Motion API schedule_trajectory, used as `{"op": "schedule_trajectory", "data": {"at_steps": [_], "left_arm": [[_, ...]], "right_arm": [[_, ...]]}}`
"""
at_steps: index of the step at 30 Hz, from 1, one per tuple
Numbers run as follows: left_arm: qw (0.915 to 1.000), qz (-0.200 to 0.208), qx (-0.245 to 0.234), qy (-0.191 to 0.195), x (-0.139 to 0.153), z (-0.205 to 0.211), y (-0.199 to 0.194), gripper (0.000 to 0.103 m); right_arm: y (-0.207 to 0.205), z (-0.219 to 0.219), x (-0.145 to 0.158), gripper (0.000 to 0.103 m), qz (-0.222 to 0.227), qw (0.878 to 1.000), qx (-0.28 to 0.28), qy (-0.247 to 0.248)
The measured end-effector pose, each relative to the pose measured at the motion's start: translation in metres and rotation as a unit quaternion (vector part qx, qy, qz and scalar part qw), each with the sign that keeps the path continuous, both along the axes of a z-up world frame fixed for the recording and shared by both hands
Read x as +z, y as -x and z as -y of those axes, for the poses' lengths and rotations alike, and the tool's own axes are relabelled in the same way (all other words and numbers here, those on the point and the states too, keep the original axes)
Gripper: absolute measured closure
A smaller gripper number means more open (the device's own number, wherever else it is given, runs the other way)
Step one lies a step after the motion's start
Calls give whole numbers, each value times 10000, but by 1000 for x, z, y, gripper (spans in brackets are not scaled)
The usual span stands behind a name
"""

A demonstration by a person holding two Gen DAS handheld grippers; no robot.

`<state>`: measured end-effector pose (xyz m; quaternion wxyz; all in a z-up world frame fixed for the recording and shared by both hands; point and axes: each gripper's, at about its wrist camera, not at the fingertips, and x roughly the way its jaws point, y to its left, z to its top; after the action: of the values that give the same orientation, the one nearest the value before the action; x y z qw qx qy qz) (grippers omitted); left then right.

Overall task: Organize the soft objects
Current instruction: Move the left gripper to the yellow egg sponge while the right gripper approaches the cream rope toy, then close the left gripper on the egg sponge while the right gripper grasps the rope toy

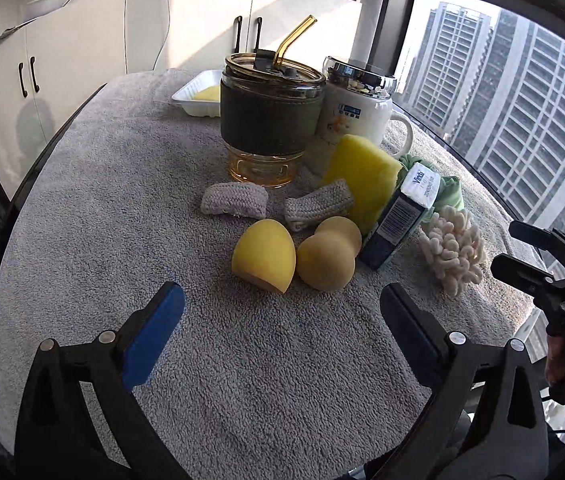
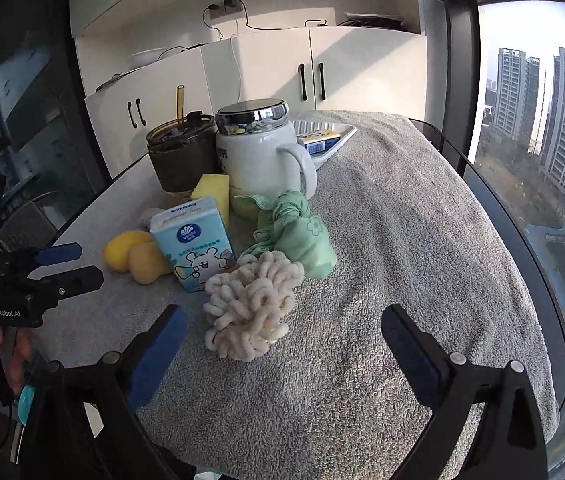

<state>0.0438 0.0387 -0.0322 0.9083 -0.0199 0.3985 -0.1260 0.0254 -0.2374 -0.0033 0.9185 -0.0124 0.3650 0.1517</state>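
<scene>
On the grey towel (image 1: pixel 122 200) lie a yellow egg-shaped sponge (image 1: pixel 263 255), a tan gourd-shaped sponge (image 1: pixel 328 254), two grey knitted cloths (image 1: pixel 234 199), a yellow block sponge (image 1: pixel 364 178) and a blue tissue pack (image 1: pixel 398 218). My left gripper (image 1: pixel 282 312) is open just short of the two round sponges, nothing between its pads. My right gripper (image 2: pixel 284 328) is open, with a cream looped scrunchie (image 2: pixel 250 306) just ahead of its left pad, not touching. Behind it lie a knotted green cloth (image 2: pixel 302 236) and the tissue pack (image 2: pixel 194 240).
A glass cup with an amber straw (image 1: pixel 270 120) and a lidded white mug (image 1: pixel 358 108) stand behind the soft things. A white tray (image 1: pixel 198 94) holding a yellow item sits at the far edge. Bare towel lies to the left; the table edge and window are on the right.
</scene>
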Motion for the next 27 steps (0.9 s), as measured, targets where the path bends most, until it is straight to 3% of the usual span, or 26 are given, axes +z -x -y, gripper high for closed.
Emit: {"op": "schedule_trajectory", "data": {"at_steps": [7,21,27], "left_arm": [[9996,-179,197,63,-9,-9,-18,3],[9998,-196,41,-82,-13,-7,-25,3],[9999,-153,69,-30,-11,-12,-28,3]], "right_arm": [[-12,-5,-14,7,-408,9989,-215,-55],[-33,-28,-28,7,-605,9981,-129,-50],[-41,-27,-35,15,-713,9974,-120,-34]]}}
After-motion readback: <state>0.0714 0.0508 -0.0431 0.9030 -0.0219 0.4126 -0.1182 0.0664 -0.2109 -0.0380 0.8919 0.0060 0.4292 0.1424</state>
